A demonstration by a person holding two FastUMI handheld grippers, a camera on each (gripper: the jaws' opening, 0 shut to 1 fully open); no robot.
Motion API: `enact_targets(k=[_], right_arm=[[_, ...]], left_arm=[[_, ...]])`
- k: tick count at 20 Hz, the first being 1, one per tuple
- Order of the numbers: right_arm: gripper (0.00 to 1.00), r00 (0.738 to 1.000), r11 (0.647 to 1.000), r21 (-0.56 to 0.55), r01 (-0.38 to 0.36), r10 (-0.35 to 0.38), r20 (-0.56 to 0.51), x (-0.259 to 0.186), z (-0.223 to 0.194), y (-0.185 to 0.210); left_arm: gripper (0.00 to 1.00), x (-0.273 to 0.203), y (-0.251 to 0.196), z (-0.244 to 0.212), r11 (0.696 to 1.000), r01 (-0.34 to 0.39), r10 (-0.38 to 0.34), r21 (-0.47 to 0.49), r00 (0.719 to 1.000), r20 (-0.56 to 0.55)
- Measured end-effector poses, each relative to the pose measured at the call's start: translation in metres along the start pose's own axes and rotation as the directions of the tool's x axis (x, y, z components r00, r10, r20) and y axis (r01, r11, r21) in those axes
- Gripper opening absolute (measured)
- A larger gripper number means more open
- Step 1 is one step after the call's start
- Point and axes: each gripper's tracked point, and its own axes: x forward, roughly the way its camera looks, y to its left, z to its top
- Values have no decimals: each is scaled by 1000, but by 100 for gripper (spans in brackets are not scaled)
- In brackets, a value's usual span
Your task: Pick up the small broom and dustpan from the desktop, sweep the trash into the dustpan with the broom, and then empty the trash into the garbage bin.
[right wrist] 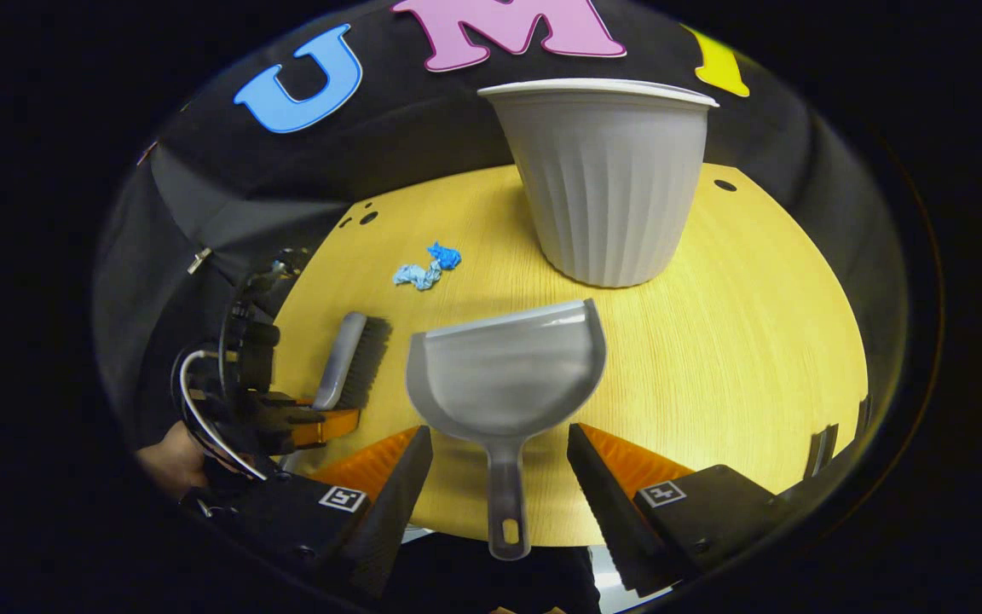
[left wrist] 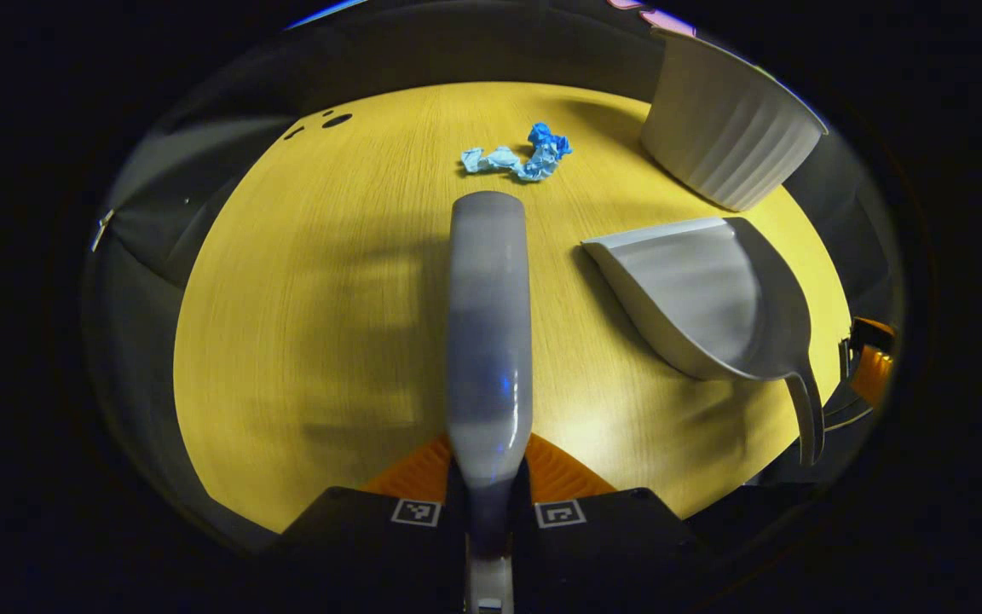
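Dustpan point(right wrist: 508, 379) sits flat on the yellow bench point(right wrist: 755, 341), its handle poking back between the spread fingers of the right claw point(right wrist: 499, 465), which is open and not touching it. Looks like light stiff plastic, probably slick, so I'd pinch that thin handle mid-length. Left claw point(left wrist: 488, 490) is clamped on the broom point(left wrist: 488, 324) handle, bristles out front. Blue crumpled trash point(left wrist: 518, 155) lies farther out, near the ribbed garbage bin point(right wrist: 606, 183); it should brush along easily.

broom point(left wrist: 489, 341): 1 | dustpan point(right wrist: 504, 379): 1 | bin point(right wrist: 606, 183): 1 | blue paper wads point(left wrist: 518, 156): 2
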Motion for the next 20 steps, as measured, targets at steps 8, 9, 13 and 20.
enact_targets(k=[8, 9, 13, 20], right_arm=[[99, 990, 996, -49, 72, -77, -114, 32, -28, -4], [99, 989, 995, -49, 86, -92, -118, 38, -29, -6], [99, 981, 994, -19, 107, -109, -158, 58, -40, -7], [99, 969, 991, -46, 129, -136, -205, 83, -52, -9]], left_arm=[[24, -29, 22, 17, 992, 48, -38, -115, 996, 84], [24, -33, 27, 22, 993, 39, -29, -115, 995, 93], [25, -47, 39, 39, 992, 32, -17, -120, 992, 122], [24, -49, 64, 77, 999, -14, 20, -44, 990, 143]])
